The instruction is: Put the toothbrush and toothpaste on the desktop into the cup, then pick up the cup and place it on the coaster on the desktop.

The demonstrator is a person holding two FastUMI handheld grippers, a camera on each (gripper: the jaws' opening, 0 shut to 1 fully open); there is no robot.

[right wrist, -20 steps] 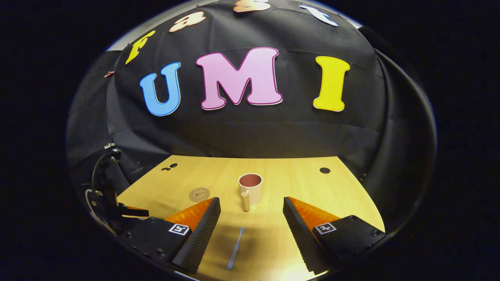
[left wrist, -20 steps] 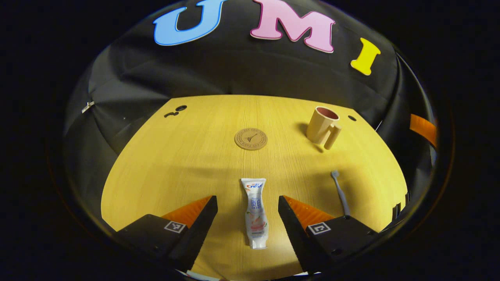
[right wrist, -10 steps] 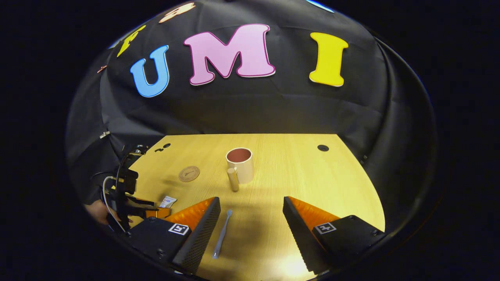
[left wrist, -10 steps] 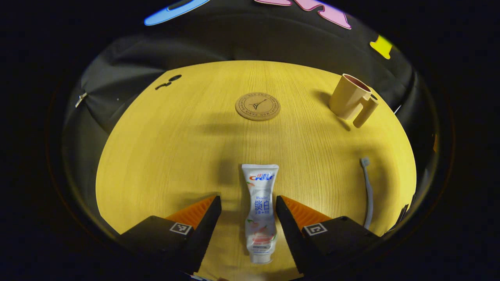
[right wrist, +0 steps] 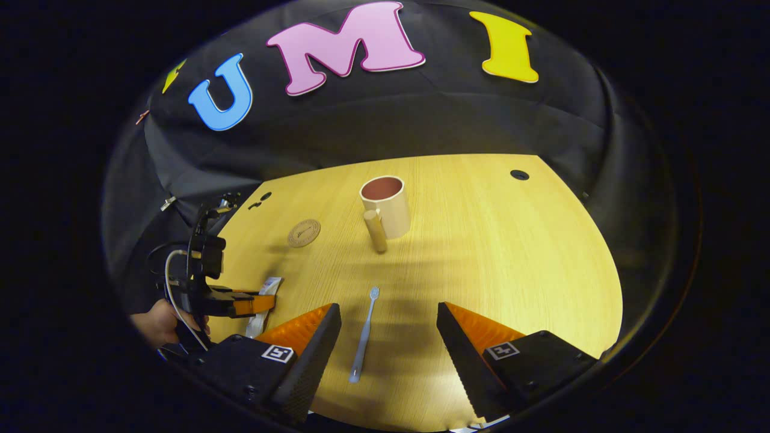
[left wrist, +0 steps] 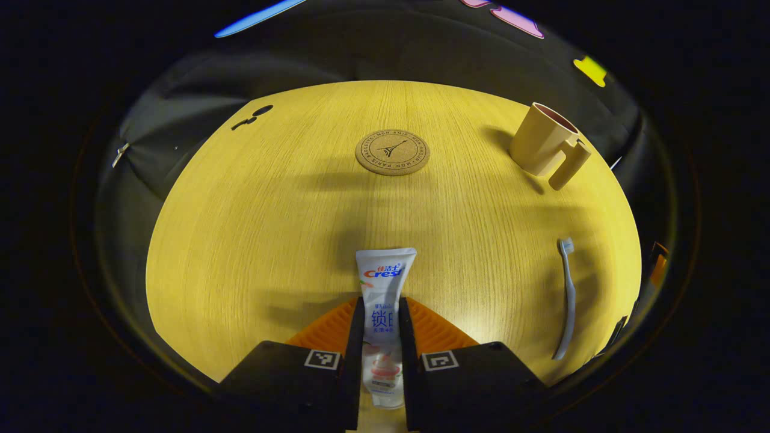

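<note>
The cup [right wrist: 386, 204] stands upright on the wooden table [left wrist: 252, 228], near the far side, and we see nothing inside it, only its dark pink inside. Its thick handle points toward us in the right gripper view. In the left gripper view we find the cup [left wrist: 544, 149] far off to the right.

The toothpaste [left wrist: 382, 313] is the next biggest thing. It lies flat on the table with its wide flat end pointing away from us. Our left gripper [left wrist: 381, 319] has both fingers pressed on its sides, so it is squeezing the tube. In the right gripper view we see that left gripper [right wrist: 255, 304] at the left, held by a hand [right wrist: 157, 322], with the toothpaste [right wrist: 261, 304] in it.

The toothbrush [right wrist: 364, 334] lies flat on the table, between the spread fingers of our right gripper [right wrist: 388, 337], which touch nothing. Its bristle end points toward the cup.

The round coaster [left wrist: 392, 152] lies bare on the table, left of the cup and well apart from it.
</note>
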